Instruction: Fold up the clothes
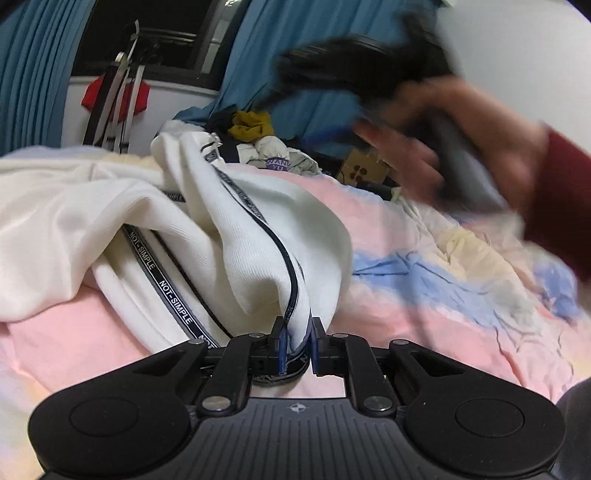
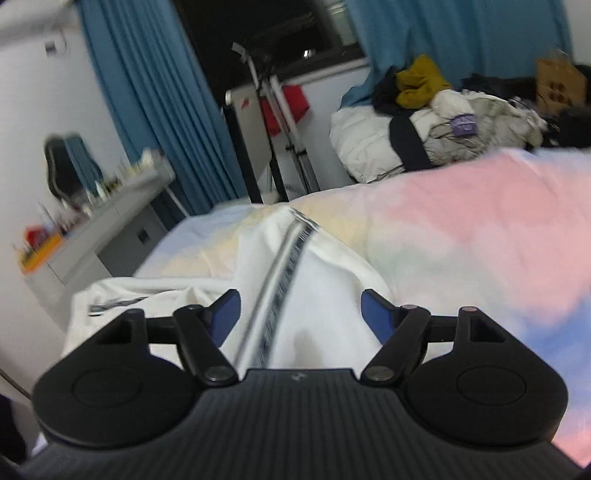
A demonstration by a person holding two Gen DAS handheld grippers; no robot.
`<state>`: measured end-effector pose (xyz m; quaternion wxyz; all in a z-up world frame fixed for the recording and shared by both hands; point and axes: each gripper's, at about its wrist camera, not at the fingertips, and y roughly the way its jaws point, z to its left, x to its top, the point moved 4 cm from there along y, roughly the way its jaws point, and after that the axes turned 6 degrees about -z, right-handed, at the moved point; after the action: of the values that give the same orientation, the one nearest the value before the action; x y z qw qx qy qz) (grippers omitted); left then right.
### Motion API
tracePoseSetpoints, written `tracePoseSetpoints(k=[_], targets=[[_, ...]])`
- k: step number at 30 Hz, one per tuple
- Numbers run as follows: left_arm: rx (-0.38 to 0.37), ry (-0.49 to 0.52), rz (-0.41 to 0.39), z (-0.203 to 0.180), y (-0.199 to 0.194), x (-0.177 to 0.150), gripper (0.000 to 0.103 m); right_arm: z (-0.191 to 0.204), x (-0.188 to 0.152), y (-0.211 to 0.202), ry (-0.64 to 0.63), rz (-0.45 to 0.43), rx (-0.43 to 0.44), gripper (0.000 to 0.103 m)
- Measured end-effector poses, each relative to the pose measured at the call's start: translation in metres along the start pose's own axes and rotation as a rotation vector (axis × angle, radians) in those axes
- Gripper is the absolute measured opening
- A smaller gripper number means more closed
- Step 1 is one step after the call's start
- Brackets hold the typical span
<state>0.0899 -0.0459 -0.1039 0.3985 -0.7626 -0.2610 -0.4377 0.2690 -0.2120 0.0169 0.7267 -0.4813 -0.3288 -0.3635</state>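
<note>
Blue curtains [image 2: 155,110] hang on either side of a dark window [image 2: 266,33] at the back of the room, and a grey desk [image 2: 110,221] crowded with small bottles stands against the left wall in the right wrist view. Nearer the middle a folded metal stand [image 2: 280,140] with a red cloth [image 2: 284,107] on it leans below the window. A bed [image 2: 461,229] with a pastel cover of pink, blue and yellow fills the foreground of both views.

On the bed's left side lies the white garment [image 1: 229,221], rumpled, with a dark trim band printed NOT-SIMPLE [image 1: 166,280] running along it. The left gripper [image 1: 297,345] sits at the garment's near end, and its jaws are clenched on a fold of the white cloth and its trim, which rises from the pads toward the heap. The right gripper [image 2: 301,314] hovers over another part of the same garment; its jaws stand wide apart, released, with the trim stripe passing between them but touching neither blue pad.

Further right, a pile of other clothes [image 2: 436,122], mustard, black and cream, rests beyond the far edge of the bed. At the right of the left wrist view a blurred hand [image 1: 461,147] in a dark red sleeve [image 1: 561,206] holds the other gripper's handle above the bed.
</note>
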Motion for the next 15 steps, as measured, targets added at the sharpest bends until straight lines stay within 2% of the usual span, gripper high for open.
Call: tracePoseSetpoints(k=[1, 3, 6, 9, 13, 14, 15], targets=[[-0.009, -0.008, -0.006, 0.004, 0.002, 0.001, 0.014, 0.007, 0.009, 0.021, -0.003, 0.020, -0.006, 0.075], [-0.021, -0.015, -0.019, 0.013, 0.007, 0.003, 0.014, 0.020, 0.026, 0.063, -0.004, 0.060, -0.021, 0.072], [-0.053, -0.060, -0.024, 0.027, 0.014, 0.003, 0.014, 0.027, 0.041, 0.125, -0.005, 0.106, -0.104, 0.070], [-0.079, -0.106, -0.030, 0.039, 0.018, 0.002, 0.014, 0.020, 0.043, 0.172, 0.013, 0.130, -0.206, 0.059], [-0.106, -0.131, -0.037, 0.052, 0.027, 0.000, 0.014, 0.009, 0.035, 0.206, 0.107, 0.161, -0.218, 0.039], [-0.112, -0.138, -0.036, 0.053, 0.027, -0.001, 0.014, 0.008, 0.033, 0.210, 0.108, 0.166, -0.221, 0.037], [-0.118, -0.145, -0.035, 0.055, 0.029, -0.001, 0.014, 0.009, 0.031, 0.211, 0.090, 0.169, -0.228, 0.027]])
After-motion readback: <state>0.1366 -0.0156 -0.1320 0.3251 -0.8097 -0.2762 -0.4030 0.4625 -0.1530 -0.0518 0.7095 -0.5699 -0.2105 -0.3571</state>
